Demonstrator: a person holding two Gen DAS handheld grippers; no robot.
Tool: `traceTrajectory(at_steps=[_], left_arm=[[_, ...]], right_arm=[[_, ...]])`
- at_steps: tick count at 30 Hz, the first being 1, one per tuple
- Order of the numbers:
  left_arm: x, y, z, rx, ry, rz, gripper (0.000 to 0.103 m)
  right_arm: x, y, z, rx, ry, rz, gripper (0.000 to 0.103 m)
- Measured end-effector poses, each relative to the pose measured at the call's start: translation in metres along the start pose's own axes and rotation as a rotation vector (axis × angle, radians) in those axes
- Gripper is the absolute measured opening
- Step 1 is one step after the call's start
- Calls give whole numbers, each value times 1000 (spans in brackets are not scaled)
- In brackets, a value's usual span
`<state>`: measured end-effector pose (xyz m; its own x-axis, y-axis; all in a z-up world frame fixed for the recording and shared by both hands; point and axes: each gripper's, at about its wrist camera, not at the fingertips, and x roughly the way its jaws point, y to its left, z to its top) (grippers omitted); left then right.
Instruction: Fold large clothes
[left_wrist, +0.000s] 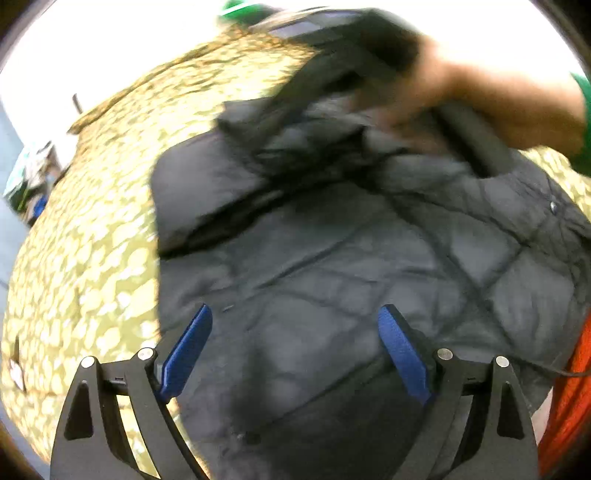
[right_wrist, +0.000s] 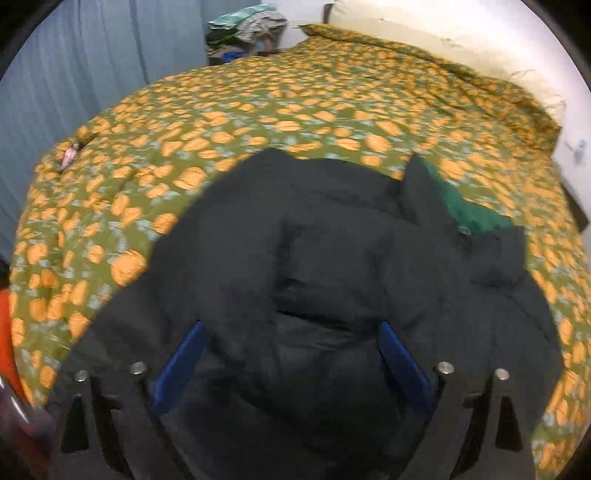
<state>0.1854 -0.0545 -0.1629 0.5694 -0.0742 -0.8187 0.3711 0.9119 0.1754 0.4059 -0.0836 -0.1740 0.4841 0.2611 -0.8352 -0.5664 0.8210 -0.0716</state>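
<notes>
A black quilted puffer jacket (left_wrist: 332, 266) lies on a bed with a green and orange patterned cover (left_wrist: 96, 229). My left gripper (left_wrist: 295, 317) is open and hovers just above the jacket's lower part, holding nothing. In the left wrist view a blurred hand with the other gripper (left_wrist: 424, 92) is at the jacket's far, bunched collar end. In the right wrist view the jacket (right_wrist: 332, 258) lies rumpled, with a green lining (right_wrist: 469, 210) showing at its far right. My right gripper (right_wrist: 291, 332) is open, its blue fingers either side of a jacket fold.
The bedcover (right_wrist: 258, 110) spreads far beyond the jacket. A pile of clothes (right_wrist: 247, 33) sits beyond the bed's far corner by a blue curtain (right_wrist: 74, 74). Something orange (left_wrist: 565, 398) lies at the bed's near edge. A pale wall (right_wrist: 443, 29) runs behind the bed.
</notes>
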Motion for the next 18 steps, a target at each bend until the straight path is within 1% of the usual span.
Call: traceTrajectory(at_steps=[1, 2, 3, 5, 6, 9, 11, 12, 13, 14, 15, 16, 17, 18], left_arm=[[-2, 8, -1, -26, -1, 7, 92], [-6, 17, -5, -48, -1, 10, 92], [-6, 23, -6, -68, -2, 13, 92], [-6, 34, -7, -107, -2, 30, 92], [-7, 40, -5, -126, -3, 36, 92], [-8, 54, -1, -195, -15, 28, 92], [-7, 59, 4, -237, -19, 17, 92], [-7, 60, 7, -250, -19, 18, 92], [-5, 62, 8, -258, -19, 23, 92], [-4, 65, 10, -267, -19, 27, 92], [-3, 66, 11, -275, -20, 28, 92], [-2, 68, 12, -284, -18, 28, 92], [-1, 70, 11, -291, -17, 29, 92], [-1, 71, 11, -296, -15, 32, 92]], right_arm=[[-11, -13, -3, 34, -16, 5, 41], [-22, -28, -8, 75, -32, 33, 37], [-34, -42, -13, 114, -50, 45, 28], [-60, -75, -24, 189, -89, 20, 11], [-76, -98, -32, 245, -112, 3, 0], [-110, -163, -54, 415, -177, -23, 0], [-119, -202, -72, 493, -192, -56, 0], [-120, -217, -81, 530, -195, -56, 1], [-119, -230, -90, 568, -191, -34, 5], [-115, -237, -95, 596, -180, -27, 5], [-110, -244, -101, 630, -161, -20, 12], [-105, -245, -106, 652, -149, 0, 33], [-103, -240, -108, 654, -154, 26, 46], [-100, -232, -108, 635, -167, 58, 61]])
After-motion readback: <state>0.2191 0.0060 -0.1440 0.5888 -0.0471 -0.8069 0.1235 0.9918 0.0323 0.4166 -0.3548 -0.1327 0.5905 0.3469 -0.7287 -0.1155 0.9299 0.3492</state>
